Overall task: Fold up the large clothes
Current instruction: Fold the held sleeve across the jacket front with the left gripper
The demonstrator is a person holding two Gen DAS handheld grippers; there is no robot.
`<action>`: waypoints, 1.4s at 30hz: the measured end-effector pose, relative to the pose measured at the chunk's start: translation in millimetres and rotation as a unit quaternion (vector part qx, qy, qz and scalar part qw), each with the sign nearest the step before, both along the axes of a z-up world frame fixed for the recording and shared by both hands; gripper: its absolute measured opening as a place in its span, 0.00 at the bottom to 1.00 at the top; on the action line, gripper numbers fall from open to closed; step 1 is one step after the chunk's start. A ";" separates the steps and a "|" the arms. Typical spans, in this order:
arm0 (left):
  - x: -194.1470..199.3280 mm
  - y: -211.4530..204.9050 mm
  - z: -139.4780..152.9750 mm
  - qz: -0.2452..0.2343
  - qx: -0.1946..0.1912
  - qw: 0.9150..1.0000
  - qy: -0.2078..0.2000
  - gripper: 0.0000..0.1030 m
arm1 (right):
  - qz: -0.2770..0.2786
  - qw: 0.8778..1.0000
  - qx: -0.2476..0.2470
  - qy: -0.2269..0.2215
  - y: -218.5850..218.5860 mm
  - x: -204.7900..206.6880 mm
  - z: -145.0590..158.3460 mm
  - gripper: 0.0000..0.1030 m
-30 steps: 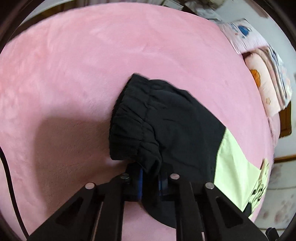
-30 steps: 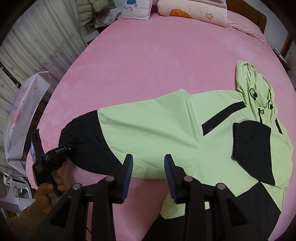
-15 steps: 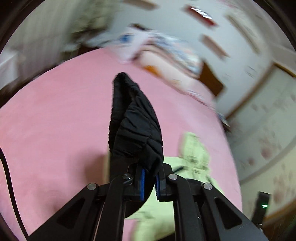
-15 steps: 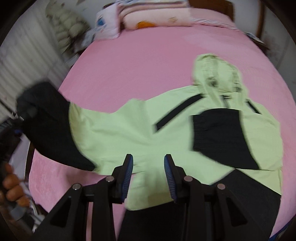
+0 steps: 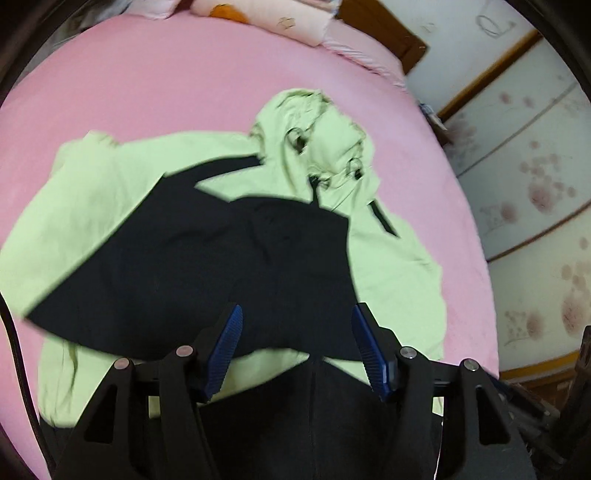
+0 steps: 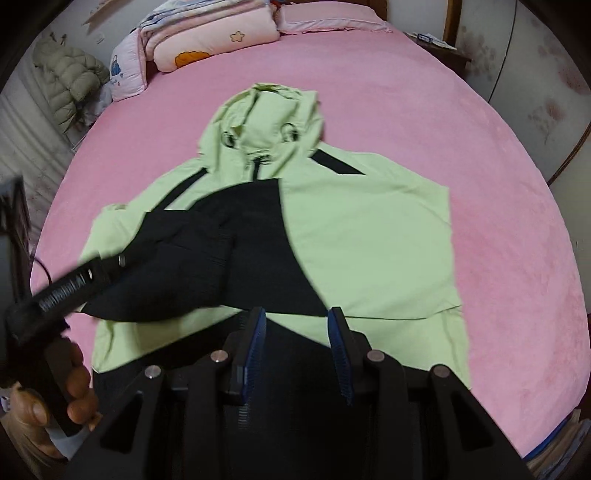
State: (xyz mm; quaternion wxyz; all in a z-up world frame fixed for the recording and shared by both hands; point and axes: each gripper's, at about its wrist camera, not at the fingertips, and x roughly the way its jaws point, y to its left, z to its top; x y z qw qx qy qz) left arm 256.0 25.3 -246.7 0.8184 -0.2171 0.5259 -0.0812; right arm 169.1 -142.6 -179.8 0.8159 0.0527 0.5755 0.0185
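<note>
A light green and black hooded jacket [image 5: 388,266] [image 6: 369,240] lies front up on the pink bed [image 5: 147,74] [image 6: 498,240], hood [image 6: 266,122] toward the pillows. Its black sleeve [image 5: 192,266] [image 6: 207,266] lies folded across the chest. My left gripper [image 5: 297,349] hovers over that sleeve, its jaws opening and its pads off the cloth. In the right wrist view the left gripper [image 6: 110,266] comes in from the left, held by a hand [image 6: 74,391]. Above the black hem [image 6: 295,369] my right gripper [image 6: 297,347] stands open with nothing between its fingers.
Folded pink quilts and pillows [image 6: 207,40] are stacked at the head of the bed, with a wooden headboard [image 5: 384,33] behind. A padded grey coat [image 6: 66,81] hangs at the far left. A flower-patterned wardrobe [image 5: 535,184] stands along the bed's right side.
The left gripper lifted the black sleeve cuff, swung it across over the jacket and opened; the sleeve now lies on the chest. The right gripper slid along the hem, still open.
</note>
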 end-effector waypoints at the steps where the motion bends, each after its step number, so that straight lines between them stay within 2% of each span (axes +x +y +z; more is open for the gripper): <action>1: -11.2 4.4 2.0 0.006 0.003 1.000 -0.002 0.59 | 0.004 1.000 0.003 0.000 -6.4 1.3 -2.2 0.34; 4: -29.2 27.8 20.7 0.033 0.039 0.998 -0.022 0.59 | 0.016 1.000 0.019 0.002 -13.7 8.1 -9.3 0.34; 5: -40.2 41.7 29.2 0.045 0.064 0.996 -0.032 0.62 | 0.021 0.999 0.027 0.002 -14.2 11.2 -12.2 0.34; 7: -62.6 75.5 43.2 0.068 0.107 0.991 -0.045 0.75 | 0.031 0.998 0.053 0.005 -9.3 18.7 -17.8 0.34; 8: -68.6 93.9 45.8 0.086 0.132 0.986 -0.049 0.77 | 0.037 0.997 0.070 0.009 -2.8 25.9 -23.3 0.34; 10: -79.1 126.4 45.6 0.116 0.162 0.979 -0.040 0.78 | 0.050 0.994 0.096 0.017 8.5 36.6 -33.4 0.34; 12: -90.9 157.9 35.7 0.142 0.173 0.974 -0.023 0.78 | 0.063 0.992 0.109 0.023 24.6 49.4 -47.1 0.34; 16: -108.0 204.6 -0.1 0.192 0.170 0.966 0.019 0.78 | 0.084 0.990 0.111 0.036 55.7 81.1 -87.0 0.34; 19: -119.3 225.1 -33.9 0.212 0.151 0.964 0.049 0.78 | 0.085 0.988 0.124 0.039 66.3 99.2 -111.0 0.34; 24: -110.9 230.2 -70.9 0.195 0.135 0.969 0.069 0.78 | 0.073 0.986 0.128 0.071 83.5 118.4 -148.9 0.34; 28: -93.6 222.3 -87.4 0.174 0.138 0.972 0.071 0.78 | 0.074 0.986 0.139 0.058 98.7 116.3 -151.8 0.34; 30: -90.3 222.8 -87.5 0.170 0.138 0.973 0.071 0.78 | 0.097 0.985 0.131 0.050 110.2 112.3 -143.0 0.20; 31: -89.8 223.2 -82.9 0.169 0.137 0.973 0.070 0.78 | 0.110 0.985 0.123 0.040 114.7 109.8 -133.5 0.19; 35: -87.1 220.5 -69.8 0.162 0.143 0.975 0.062 0.78 | 0.133 0.985 0.107 -0.038 114.9 98.5 -65.8 0.17; 37: -86.3 216.9 -65.1 0.157 0.148 0.975 0.054 0.78 | 0.135 0.983 0.078 -0.093 106.6 92.5 -21.8 0.17; 39: -82.3 210.3 -62.2 0.151 0.159 0.975 0.048 0.78 | 0.126 0.983 0.046 -0.128 90.2 88.9 8.9 0.17; 42: -78.0 201.6 -62.0 0.144 0.175 0.973 0.046 0.78 | 0.098 0.984 -0.023 -0.146 63.8 96.1 30.8 0.17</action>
